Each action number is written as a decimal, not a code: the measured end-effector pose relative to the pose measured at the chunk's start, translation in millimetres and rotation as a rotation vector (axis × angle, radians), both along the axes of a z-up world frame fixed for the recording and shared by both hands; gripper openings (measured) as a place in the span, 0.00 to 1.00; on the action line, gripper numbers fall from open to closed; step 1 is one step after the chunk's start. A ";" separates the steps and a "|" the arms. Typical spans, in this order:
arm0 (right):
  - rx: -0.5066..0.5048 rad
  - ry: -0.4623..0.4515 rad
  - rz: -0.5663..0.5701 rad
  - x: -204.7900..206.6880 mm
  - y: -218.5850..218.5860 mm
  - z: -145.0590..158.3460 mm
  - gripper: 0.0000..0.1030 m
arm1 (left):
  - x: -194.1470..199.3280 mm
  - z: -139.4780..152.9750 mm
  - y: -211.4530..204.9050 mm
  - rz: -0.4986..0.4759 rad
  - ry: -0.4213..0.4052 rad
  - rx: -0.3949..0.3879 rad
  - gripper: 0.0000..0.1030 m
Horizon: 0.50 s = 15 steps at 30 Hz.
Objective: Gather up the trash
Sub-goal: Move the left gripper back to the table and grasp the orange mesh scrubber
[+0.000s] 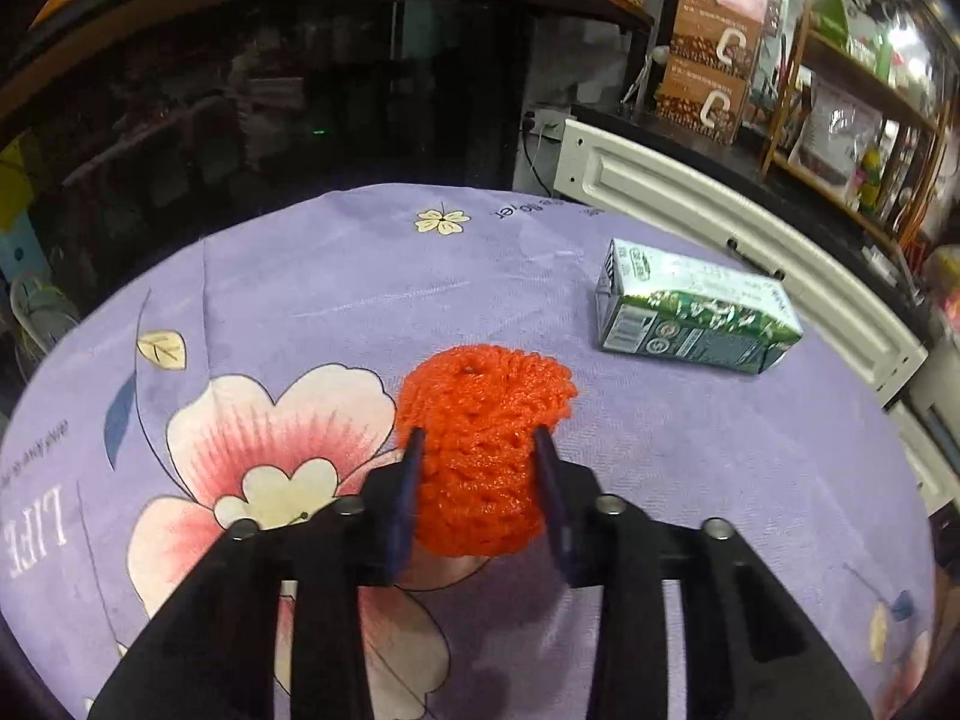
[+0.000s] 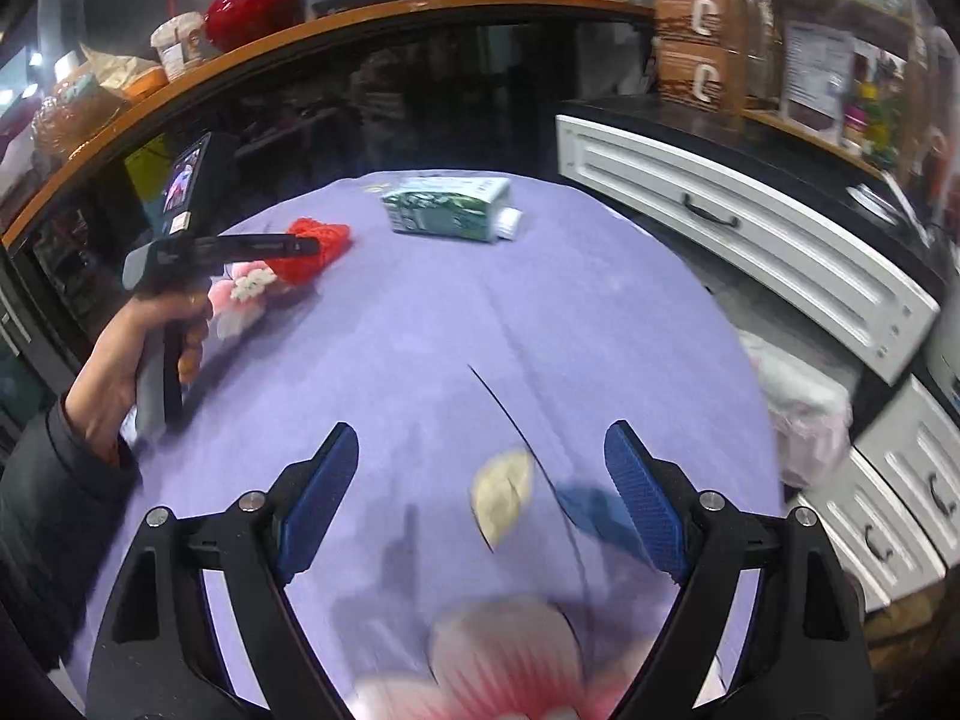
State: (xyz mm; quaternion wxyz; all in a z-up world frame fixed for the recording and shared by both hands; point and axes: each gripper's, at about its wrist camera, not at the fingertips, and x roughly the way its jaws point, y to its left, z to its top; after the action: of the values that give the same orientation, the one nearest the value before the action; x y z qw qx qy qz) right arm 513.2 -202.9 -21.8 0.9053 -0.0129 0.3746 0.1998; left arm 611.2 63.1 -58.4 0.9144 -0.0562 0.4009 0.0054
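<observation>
Purple flowered tablecloth over a table, with white drawer fronts along its right edge and dark glass cabinets beyond the far edge. One orange foam net, pinched between the left gripper fingers mid-cloth. One green carton lying near the far right edge. Right gripper spread wide, holding nothing, above bare cloth at the near edge.
</observation>
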 end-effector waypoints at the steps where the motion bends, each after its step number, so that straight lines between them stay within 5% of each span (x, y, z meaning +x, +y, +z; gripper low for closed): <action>1: -0.004 -0.001 0.020 7.6 9.2 1.2 0.81 | -2.3 0.7 1.6 0.006 -0.006 -0.015 0.27; 5: -0.048 -0.010 0.086 32.8 37.7 4.9 0.78 | -4.4 3.5 -0.4 0.004 -0.019 -0.034 0.24; 15: -0.363 -0.128 0.248 123.8 113.7 16.9 0.74 | -5.6 20.6 5.8 0.019 -0.075 -0.066 0.23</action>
State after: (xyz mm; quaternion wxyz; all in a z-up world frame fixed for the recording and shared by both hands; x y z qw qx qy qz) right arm 637.0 -89.2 -4.8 0.8785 -0.2345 0.3417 0.2377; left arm 605.7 68.9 -37.7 0.9263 -0.0902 0.3658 -0.0012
